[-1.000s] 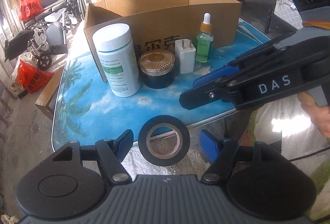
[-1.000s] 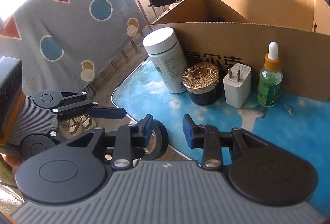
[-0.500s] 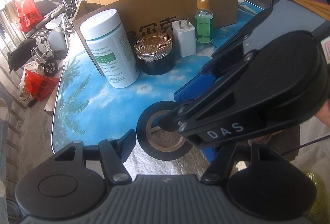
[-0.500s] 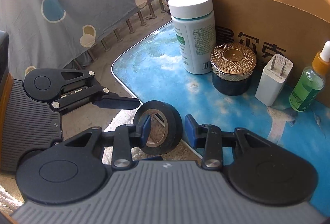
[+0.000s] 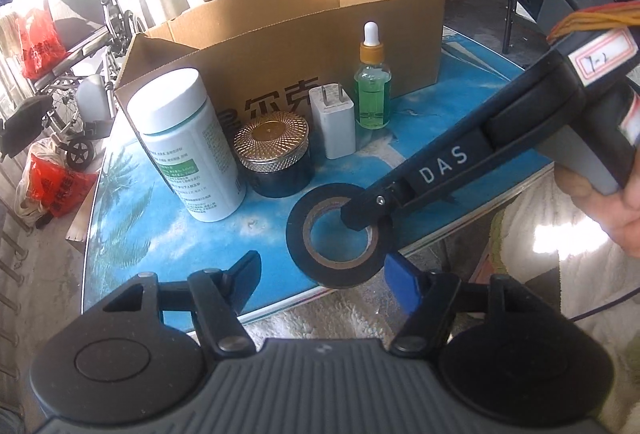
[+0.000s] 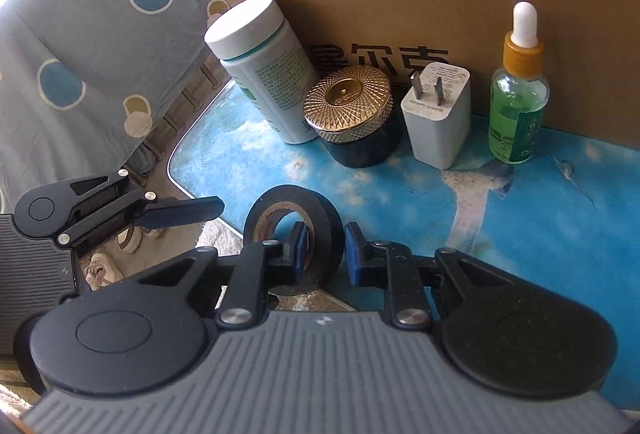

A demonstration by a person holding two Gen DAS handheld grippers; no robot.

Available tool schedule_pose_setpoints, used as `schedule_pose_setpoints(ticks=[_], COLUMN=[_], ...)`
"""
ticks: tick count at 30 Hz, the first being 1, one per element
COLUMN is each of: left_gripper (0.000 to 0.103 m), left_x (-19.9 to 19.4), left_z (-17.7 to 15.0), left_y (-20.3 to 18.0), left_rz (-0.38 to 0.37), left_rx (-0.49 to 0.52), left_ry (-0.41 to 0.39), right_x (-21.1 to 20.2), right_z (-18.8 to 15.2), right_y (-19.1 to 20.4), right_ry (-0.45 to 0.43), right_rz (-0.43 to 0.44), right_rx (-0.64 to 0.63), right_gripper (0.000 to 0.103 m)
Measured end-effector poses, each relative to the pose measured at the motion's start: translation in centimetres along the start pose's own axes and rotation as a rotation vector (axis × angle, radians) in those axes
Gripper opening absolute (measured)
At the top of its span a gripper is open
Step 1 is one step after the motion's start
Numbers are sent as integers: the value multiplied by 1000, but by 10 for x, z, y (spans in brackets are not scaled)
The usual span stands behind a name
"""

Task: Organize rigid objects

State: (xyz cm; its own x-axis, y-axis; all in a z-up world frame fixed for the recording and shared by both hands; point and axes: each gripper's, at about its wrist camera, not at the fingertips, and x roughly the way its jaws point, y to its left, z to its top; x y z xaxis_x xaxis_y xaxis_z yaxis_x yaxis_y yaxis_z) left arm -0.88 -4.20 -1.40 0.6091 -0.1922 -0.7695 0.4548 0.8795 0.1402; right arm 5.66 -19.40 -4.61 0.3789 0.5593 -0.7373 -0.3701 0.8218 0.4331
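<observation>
On the blue table (image 6: 520, 218), your right gripper (image 6: 326, 248) is closing on the tape roll (image 6: 320, 218); your left gripper (image 5: 324, 276) stands open, empty.

Access to the cardboard box (image 6: 460, 6) is blocked in front by four upright items (bottle to dropper); blue tabletop (image 6: 540, 234) nearer is left free.

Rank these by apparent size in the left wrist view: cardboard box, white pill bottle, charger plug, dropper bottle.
1. cardboard box
2. white pill bottle
3. dropper bottle and charger plug: too alike to rank; the bottle looks taller, the plug wider.
</observation>
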Motion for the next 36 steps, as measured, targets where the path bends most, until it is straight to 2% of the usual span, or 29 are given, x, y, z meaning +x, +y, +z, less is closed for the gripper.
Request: schedule_pose_setpoints(ticks=[6,14,24,27,33,36], left_gripper=[70,68,65,65,65,65], left_x=[22,36,31,8,-43,-48], left_z=[16,22,21,29,75,112], left_y=[-13,-23,-25,-20,10,33], left_rz=[-64,-51,-39,-16,53,70], left_rx=[27,53,23,15,-8,-12], left_ry=[1,5,0,-55,-212,-238], right_x=[-9,-11,-10,-27,-81,-94], right_z=[-4,-2,-5,1,49,88], right_y=[-33,-40,-8,5,51,63], right_ry=[-22,-39,-47,-87,-256,-294], right_rz=[-9,-7,-120,-124,-138,-146], right_rx=[141,194,-19,-43,-201,-264], right_gripper=[19,21,22,21,21,22])
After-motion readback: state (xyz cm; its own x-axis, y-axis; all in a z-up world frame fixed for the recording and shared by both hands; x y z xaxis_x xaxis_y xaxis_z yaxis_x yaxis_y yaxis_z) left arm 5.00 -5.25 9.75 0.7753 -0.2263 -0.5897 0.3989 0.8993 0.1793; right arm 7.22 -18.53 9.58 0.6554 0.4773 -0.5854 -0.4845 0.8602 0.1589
